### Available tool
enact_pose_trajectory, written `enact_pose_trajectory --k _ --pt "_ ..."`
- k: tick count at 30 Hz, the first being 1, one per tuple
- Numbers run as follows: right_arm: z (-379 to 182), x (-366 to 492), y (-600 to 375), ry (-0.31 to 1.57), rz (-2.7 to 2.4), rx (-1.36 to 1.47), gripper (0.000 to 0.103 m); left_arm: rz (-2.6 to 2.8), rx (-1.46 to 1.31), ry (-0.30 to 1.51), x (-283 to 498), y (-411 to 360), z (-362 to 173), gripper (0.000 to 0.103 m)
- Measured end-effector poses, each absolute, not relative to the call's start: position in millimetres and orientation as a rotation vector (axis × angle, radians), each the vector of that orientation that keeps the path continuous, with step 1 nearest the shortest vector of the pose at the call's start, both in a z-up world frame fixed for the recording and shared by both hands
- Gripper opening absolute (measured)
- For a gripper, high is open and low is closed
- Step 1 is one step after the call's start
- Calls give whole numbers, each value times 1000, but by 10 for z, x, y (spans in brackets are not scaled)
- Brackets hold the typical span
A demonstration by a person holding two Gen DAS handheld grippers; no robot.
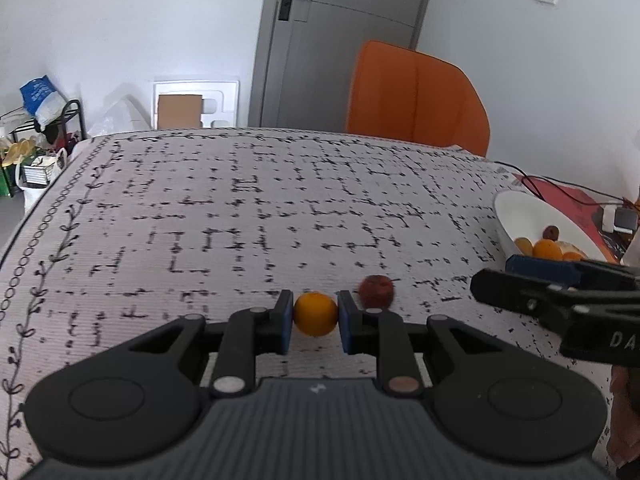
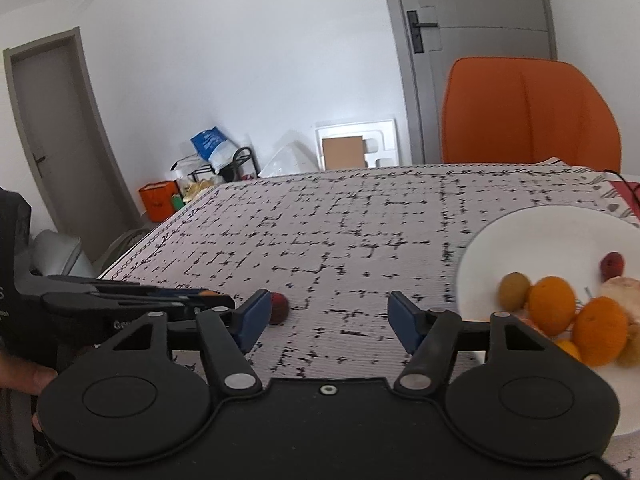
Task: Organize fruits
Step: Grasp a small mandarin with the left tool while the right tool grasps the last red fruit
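Note:
My left gripper (image 1: 315, 320) is shut on a small orange fruit (image 1: 315, 314) just above the patterned tablecloth (image 1: 240, 208). A dark red fruit (image 1: 375, 291) lies on the cloth right beside it, to the right. The same red fruit (image 2: 279, 308) shows in the right wrist view, just past the left pad of my right gripper (image 2: 326, 320), which stands open with nothing between its fingers. A white plate (image 2: 520, 232) at the right holds several fruits: oranges (image 2: 552, 305), a greenish one (image 2: 514, 290) and a red one (image 2: 612, 266). The right gripper (image 1: 532, 288) is also seen from the side, at the right of the left wrist view.
An orange chair (image 1: 416, 96) stands behind the table's far edge. Red mat, cables and small devices (image 1: 580, 204) lie beyond the plate (image 1: 532, 216). Bags and boxes sit on the floor at the far left (image 1: 40, 148). A hand (image 2: 24, 376) grips the left tool.

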State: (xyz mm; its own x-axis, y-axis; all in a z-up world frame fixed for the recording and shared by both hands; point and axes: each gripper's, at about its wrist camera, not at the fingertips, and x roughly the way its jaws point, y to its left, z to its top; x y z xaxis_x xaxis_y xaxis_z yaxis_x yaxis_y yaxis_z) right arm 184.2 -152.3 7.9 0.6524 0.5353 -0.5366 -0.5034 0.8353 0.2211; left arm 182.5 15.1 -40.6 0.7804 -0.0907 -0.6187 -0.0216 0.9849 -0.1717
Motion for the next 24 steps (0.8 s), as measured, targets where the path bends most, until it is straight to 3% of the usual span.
enact_pose_trajectory --k 7,10,17,19,22,24 --pt "19 1900 -1265 660 614 3 58 -11 -190 655 1763 360 -384 22" --pt "-11 1922 -1149 676 624 -18 52 0 -199 651 1737 449 -382 22" --pt "-46 1975 -917 691 653 -41 50 25 -217 643 1669 612 -385 22" --pt "-66 1998 -860 694 660 -53 43 28 -221 645 1670 636 -393 22" --pt "-112 2026 -803 706 660 -64 24 31 -221 648 1676 640 -399 22" --pt "-125 2014 -798 705 660 -69 21 30 -219 647 1674 628 -393 22"
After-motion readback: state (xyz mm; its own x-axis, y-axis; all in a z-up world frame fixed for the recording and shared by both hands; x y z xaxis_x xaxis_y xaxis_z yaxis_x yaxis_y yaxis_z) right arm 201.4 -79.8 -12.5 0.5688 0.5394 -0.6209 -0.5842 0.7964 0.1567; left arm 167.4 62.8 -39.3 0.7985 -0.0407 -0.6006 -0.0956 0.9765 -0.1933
